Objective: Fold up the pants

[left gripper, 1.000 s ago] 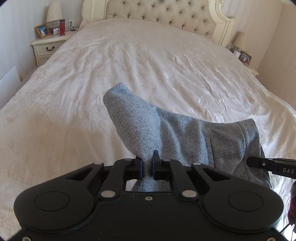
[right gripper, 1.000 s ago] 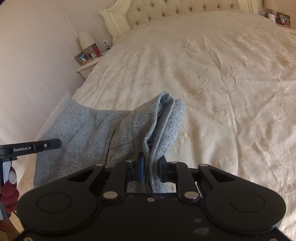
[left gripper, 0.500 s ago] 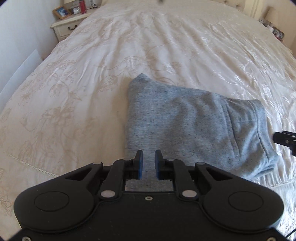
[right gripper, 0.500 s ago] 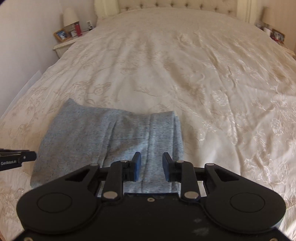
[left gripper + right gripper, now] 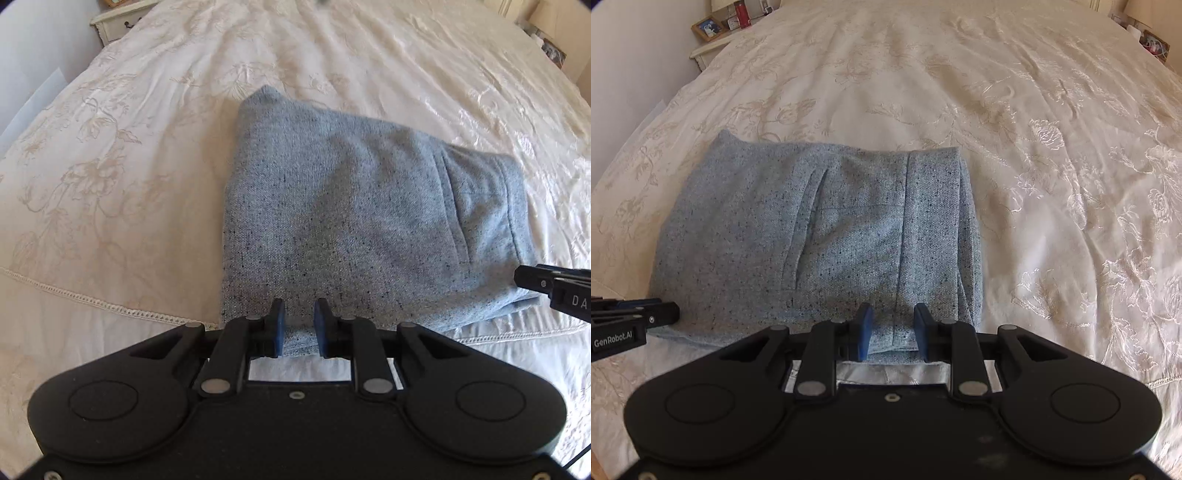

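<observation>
The left hand-held gripper point(image 5: 298, 325), jaws just opened further, is released over the near edge of the folded speckled grey-blue knit pants point(image 5: 369, 221) lying flat on the cream embroidered bed point(image 5: 110, 184); the right hand-held gripper point(image 5: 890, 332) likewise stands released above that edge.

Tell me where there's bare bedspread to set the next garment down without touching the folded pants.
Bare bedspread runs from the folded pants up toward the far end, and along their right edge. More lies on their left, toward the nightstand. The near edge is crowded: the left gripper and right gripper, jaws open after releasing, straddle the pants' near hem.
</observation>
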Available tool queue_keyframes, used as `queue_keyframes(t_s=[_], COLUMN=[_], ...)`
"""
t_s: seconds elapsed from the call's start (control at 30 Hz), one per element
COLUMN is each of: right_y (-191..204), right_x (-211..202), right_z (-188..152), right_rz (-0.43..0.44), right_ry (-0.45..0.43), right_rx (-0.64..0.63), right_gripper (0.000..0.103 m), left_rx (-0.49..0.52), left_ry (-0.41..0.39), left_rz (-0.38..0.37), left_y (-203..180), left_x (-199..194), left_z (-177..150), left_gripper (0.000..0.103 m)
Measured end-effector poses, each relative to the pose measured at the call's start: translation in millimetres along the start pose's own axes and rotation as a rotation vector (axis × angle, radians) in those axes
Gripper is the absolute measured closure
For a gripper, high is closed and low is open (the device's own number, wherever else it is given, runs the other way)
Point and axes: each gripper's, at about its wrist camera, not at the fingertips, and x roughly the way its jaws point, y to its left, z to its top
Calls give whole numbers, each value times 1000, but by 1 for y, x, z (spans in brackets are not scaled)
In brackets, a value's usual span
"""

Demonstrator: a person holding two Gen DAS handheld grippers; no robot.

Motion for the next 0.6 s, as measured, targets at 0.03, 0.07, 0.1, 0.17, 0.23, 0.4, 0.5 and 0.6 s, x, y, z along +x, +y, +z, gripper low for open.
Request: queue_keyframes(t_s=[0.03, 0.07, 0.1, 0.17, 0.23, 0.4, 0.5, 0.6], right_y=[-1, -1, -1, 6, 10, 19, 17, 16], right_x=[-13, -25, -36, -60, -81, -130, -150, -169], right_z=[-1, -2, -4, -10, -17, -34, -39, -47], right_rz=[22, 40, 47, 36, 44, 73, 58, 64], right_ry=[-25, -50, -77, -125, -155, -170, -166, -174], right_rx=[19, 33, 41, 27, 21, 20, 26, 37], right_gripper=[76, 75, 74, 72, 69, 69, 69, 69], left_rx=[-10, -19, -26, -29, -19, -31, -50, -48], left_ry=[-14, -30, -45, -64, -79, -115, -140, -165], left_rz=[1, 3, 5, 25, 50, 53, 68, 63], left_y=[0, 0, -1, -7, -13, -28, -37, -45], left_x=[-10, -19, -28, -43, -59, -98, -119, -136], left_z=[-1, -3, -5, -8, -14, -28, -36, -43], left_gripper=[75, 75, 75, 68, 66, 66, 65, 65])
